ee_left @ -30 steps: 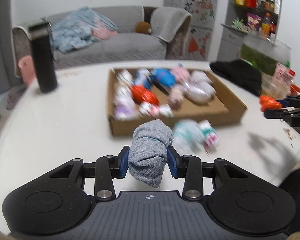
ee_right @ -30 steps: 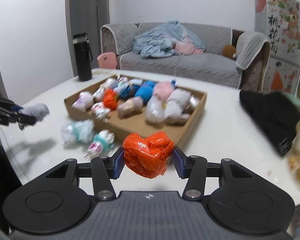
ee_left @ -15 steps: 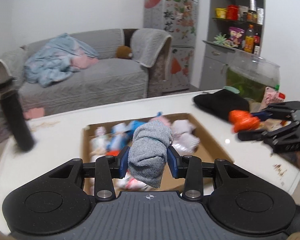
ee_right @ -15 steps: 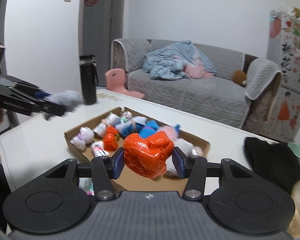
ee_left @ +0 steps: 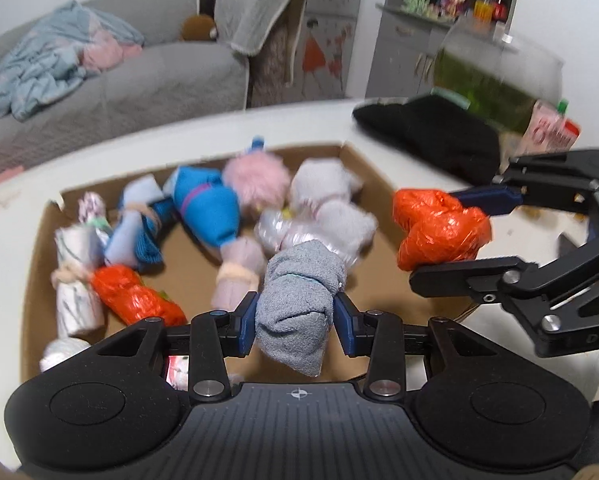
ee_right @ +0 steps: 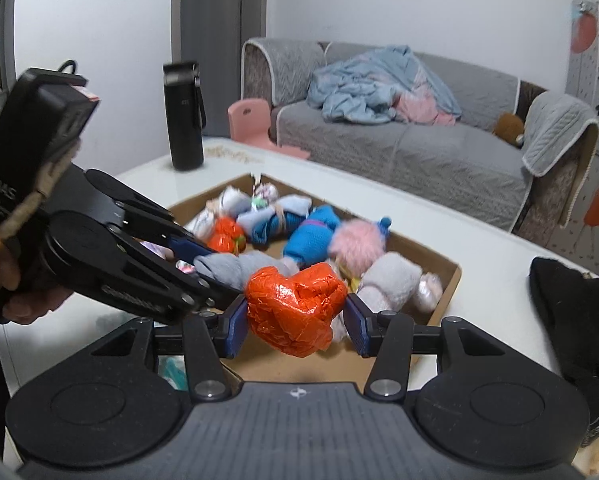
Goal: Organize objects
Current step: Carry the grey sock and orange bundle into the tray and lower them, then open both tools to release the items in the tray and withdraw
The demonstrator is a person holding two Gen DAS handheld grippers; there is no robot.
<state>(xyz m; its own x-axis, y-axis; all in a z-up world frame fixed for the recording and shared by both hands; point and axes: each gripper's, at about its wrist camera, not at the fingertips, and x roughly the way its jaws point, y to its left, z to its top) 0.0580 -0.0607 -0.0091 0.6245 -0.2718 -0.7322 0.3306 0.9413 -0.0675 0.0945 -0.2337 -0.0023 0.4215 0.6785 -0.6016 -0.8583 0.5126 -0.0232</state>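
Observation:
My left gripper [ee_left: 295, 330] is shut on a grey rolled sock [ee_left: 299, 312] and holds it above the front part of a shallow cardboard box [ee_left: 35, 248] on a white table. My right gripper [ee_right: 295, 326] is shut on an orange plastic-wrapped bundle [ee_right: 295, 308], held over the box's near right corner [ee_right: 443, 296]. In the left wrist view the right gripper [ee_left: 459, 236] comes in from the right with the orange bundle [ee_left: 439, 232]. In the right wrist view the left gripper [ee_right: 219, 270] comes in from the left. The box holds several rolled socks and bundles.
A black flask [ee_right: 183, 116] stands at the table's far left. A black cloth [ee_left: 431, 140] lies right of the box, with a green-tinted clear container [ee_left: 487, 80] behind it. A grey sofa [ee_right: 399, 144] with a blue blanket is beyond the table.
Both grippers have moved in over the box, still holding the grey sock and the orange bundle. They now sit close together above its front right part.

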